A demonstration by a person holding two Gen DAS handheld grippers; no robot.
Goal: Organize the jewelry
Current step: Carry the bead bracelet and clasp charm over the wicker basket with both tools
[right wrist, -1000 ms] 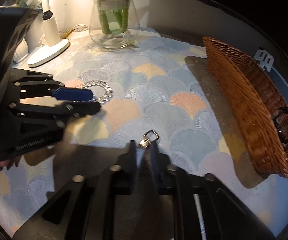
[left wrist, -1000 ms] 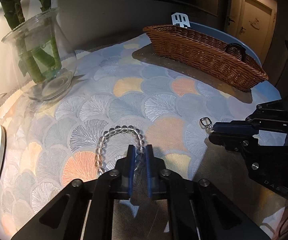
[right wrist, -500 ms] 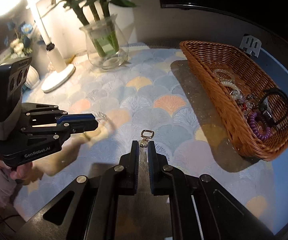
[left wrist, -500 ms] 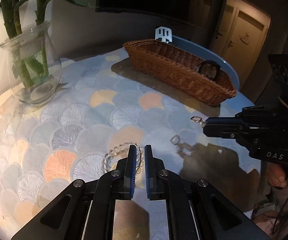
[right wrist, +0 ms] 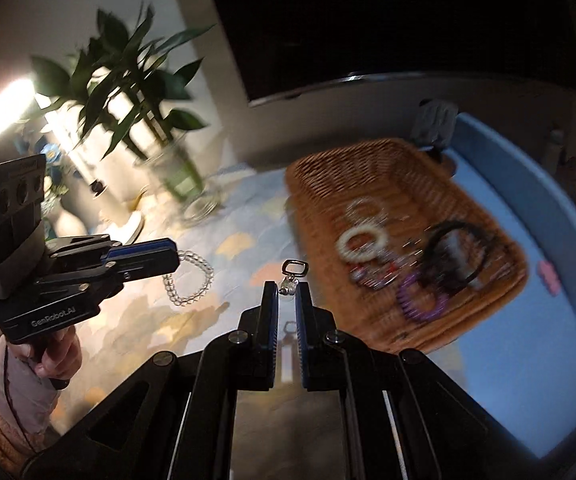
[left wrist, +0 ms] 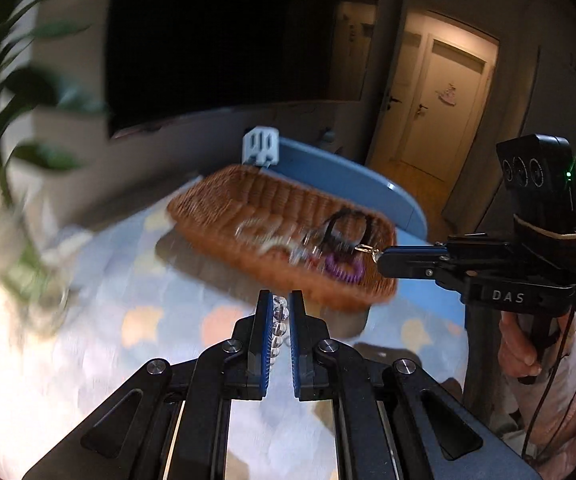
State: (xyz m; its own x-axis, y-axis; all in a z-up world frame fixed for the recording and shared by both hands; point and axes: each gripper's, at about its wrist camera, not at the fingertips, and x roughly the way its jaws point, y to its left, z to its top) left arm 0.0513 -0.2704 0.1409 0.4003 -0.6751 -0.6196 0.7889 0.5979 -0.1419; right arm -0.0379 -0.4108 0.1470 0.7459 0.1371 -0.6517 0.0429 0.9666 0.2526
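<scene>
The left gripper [left wrist: 279,304] is clamped on a clear bead bracelet [right wrist: 192,280], whose loop dangles below its tips; the right gripper [right wrist: 286,294] pinches a small metal clasp charm [right wrist: 293,270], ring end pointing forward; both are held clear of the cloth, probably for dropping into the wicker basket [right wrist: 367,160] ahead.

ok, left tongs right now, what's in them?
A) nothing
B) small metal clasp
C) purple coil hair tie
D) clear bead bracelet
D: the left tongs are shut on the clear bead bracelet, which hangs off their tip above the table; the small metal clasp is in the right tongs, and the purple coil hair tie lies in the wicker basket.
</scene>
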